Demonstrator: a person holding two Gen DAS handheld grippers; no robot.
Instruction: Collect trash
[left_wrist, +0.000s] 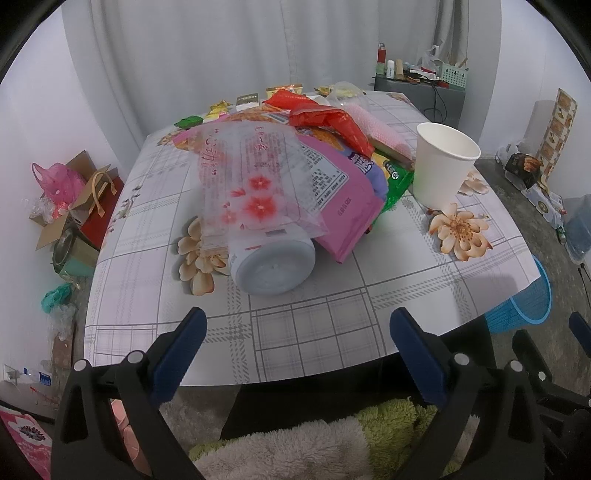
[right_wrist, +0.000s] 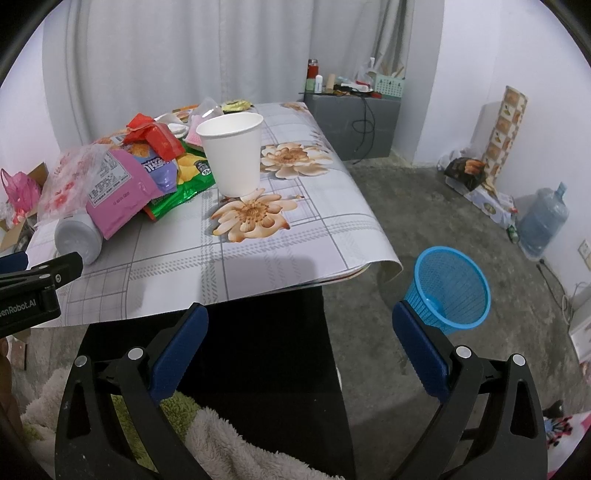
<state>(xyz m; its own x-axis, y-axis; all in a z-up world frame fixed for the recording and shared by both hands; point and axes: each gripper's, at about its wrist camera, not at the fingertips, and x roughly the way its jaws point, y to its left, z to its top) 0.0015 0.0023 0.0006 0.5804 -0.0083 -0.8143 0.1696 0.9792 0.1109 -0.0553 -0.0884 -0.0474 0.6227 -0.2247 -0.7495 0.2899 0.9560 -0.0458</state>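
Trash (left_wrist: 280, 162), a loose heap of snack wrappers, lies mid-tabletop (left_wrist: 332, 325), draped over a tipped white bottle (left_wrist: 273, 262). An upright paper cup (left_wrist: 443, 166) stands just beside the heap. Left claw (left_wrist: 297, 347) and right claw (right_wrist: 299, 339) both hang wide open, holding nothing, short of the near tabletop edge. Blue mesh bin (right_wrist: 452, 291) sits on the floor, right of the tabletop. Risks, as judged: pulling a wrapper could roll the bottle; slick film may slip the pads; a careless sweep could topple the cup.
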